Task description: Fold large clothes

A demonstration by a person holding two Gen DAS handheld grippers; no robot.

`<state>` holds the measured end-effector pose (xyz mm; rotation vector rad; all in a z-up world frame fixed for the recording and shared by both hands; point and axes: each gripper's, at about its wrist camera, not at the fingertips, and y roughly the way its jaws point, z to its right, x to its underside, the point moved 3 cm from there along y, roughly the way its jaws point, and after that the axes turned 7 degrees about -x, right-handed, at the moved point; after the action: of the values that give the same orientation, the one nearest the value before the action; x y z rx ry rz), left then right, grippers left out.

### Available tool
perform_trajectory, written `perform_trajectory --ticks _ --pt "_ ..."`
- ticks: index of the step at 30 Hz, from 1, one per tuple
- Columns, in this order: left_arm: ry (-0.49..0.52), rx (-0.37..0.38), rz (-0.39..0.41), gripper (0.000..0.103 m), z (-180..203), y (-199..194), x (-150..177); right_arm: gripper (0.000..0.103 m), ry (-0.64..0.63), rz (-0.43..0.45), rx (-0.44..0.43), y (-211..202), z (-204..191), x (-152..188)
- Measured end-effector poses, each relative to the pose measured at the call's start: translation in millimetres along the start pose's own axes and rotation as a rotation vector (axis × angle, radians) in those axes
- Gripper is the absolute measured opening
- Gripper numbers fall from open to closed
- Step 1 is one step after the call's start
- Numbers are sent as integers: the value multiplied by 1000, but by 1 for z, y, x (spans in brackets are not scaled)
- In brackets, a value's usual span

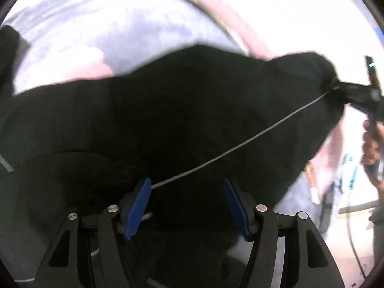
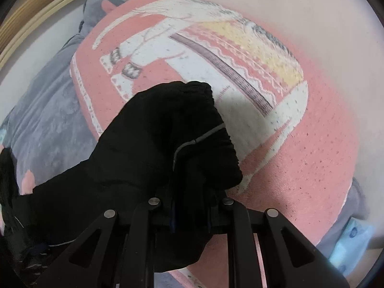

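The bed (image 2: 312, 158) takes up most of the room below, spread with a pink blanket (image 2: 300, 172) bearing a pale patterned animal, and a grey quilt (image 2: 48, 110) lies alongside it; that broad soft surface looks to be where the folding is meant to happen.

Over it hangs the black garment (image 1: 168, 110), large and dark, with a thin light line of piping (image 1: 240, 144) running across it. It is not lying flat: it is lifted and stretched sideways between the two tools, probably so the cloth hangs open and its edges can be found before it is laid down.

The right hand-held gripper (image 2: 192, 192) has its jaws pressed together on a bunched end of the garment, perhaps a cuff or a hem. From the left wrist view that same pinch shows far off to the right, with the piping drawn taut toward it and the person's hand (image 1: 370, 148) on the handle below. That tension suggests this end is the anchor.

The left hand-held gripper (image 1: 187, 206) is spread wide, its blue pads (image 1: 138, 206) apart with the cloth hanging right in front of them. The piping runs in behind the left-hand pad, but neither pad presses on the cloth. I would guess it is positioned to take a second hold, so the garment can be spread evenly over the bed.
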<state>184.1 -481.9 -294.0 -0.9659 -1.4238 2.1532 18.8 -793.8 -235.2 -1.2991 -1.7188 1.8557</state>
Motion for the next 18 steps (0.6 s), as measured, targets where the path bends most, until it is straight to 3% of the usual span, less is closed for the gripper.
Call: perform_trajectory --ticks 3,8,11,18 --pt "-31 12 72 65 -21 -43 12 19 -37 12 -52 -13 -21 2" --pt "-121 -61 146 65 -72 -109 61 19 -188 72 -155 -53 -96 19" --pt "-207 -118 169 65 -109 -143 92 19 -311 88 -229 -76 -166 42" --pt "-394 -252 225 65 -186 -214 170 19 -549 137 -314 -109 -334 115"
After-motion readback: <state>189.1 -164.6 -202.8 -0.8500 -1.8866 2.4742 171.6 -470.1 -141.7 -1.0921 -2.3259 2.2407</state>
